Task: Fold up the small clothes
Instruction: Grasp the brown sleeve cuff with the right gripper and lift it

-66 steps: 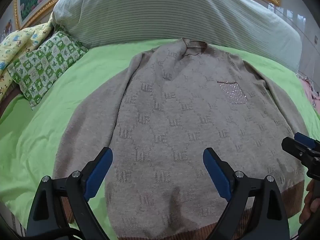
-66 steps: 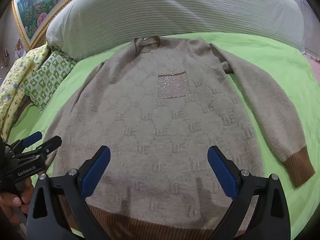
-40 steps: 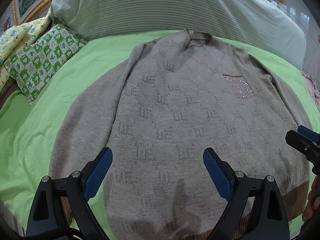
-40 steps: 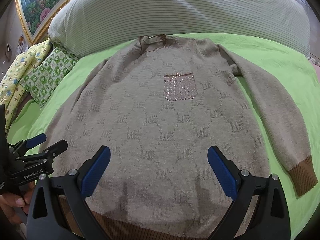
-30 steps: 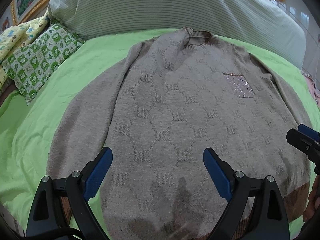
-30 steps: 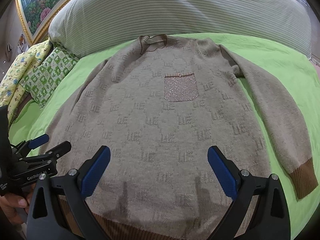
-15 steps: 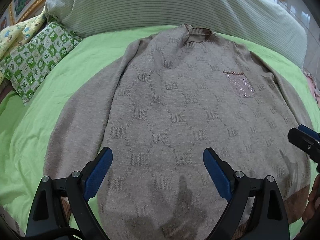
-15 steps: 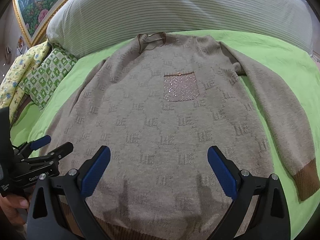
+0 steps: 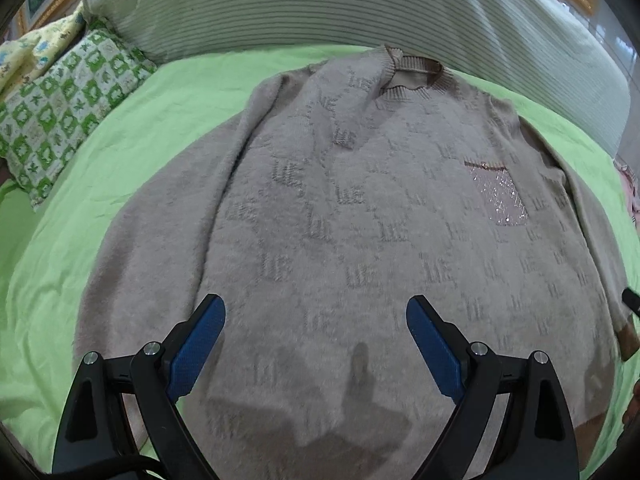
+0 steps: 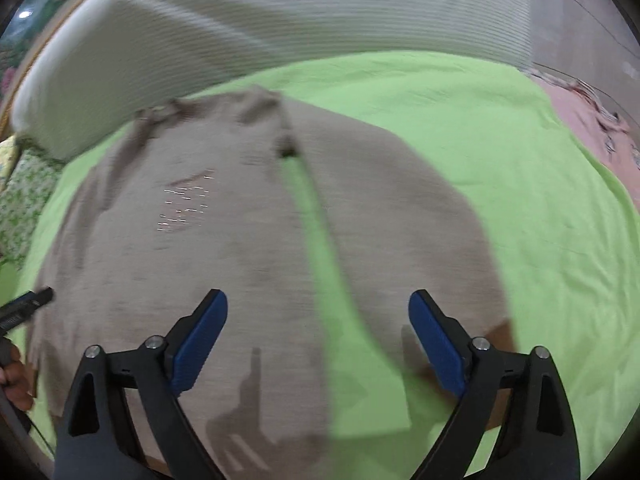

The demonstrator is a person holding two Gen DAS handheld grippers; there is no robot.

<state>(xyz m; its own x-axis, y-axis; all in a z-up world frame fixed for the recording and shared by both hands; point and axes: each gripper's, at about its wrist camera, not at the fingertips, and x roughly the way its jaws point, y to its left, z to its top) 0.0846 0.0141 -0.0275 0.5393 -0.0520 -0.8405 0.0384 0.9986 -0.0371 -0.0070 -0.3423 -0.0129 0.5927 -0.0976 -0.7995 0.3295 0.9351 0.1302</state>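
Note:
A beige knit sweater (image 9: 360,220) with a sparkly chest pocket (image 9: 498,196) lies flat, front up, on a green bedsheet (image 9: 132,152). My left gripper (image 9: 316,320) hovers over its lower left body, open, with nothing between the blue pads. In the blurred right wrist view the sweater (image 10: 180,240) fills the left half and its right sleeve (image 10: 400,208) runs down to a brown cuff (image 10: 506,332). My right gripper (image 10: 318,316) hangs over the strip of sheet between body and sleeve; its jaws are closing, nothing between them.
A long striped bolster (image 9: 360,4) lies across the head of the bed. A green checked pillow (image 9: 60,108) and a yellow one sit at the left. Pink fabric (image 10: 592,120) lies beyond the sheet's right edge. A hand (image 10: 14,380) holds the left gripper at the far left.
My right gripper has swung right, from over the sweater's body to over the gap beside the right sleeve. My left gripper has crept forward over the sweater.

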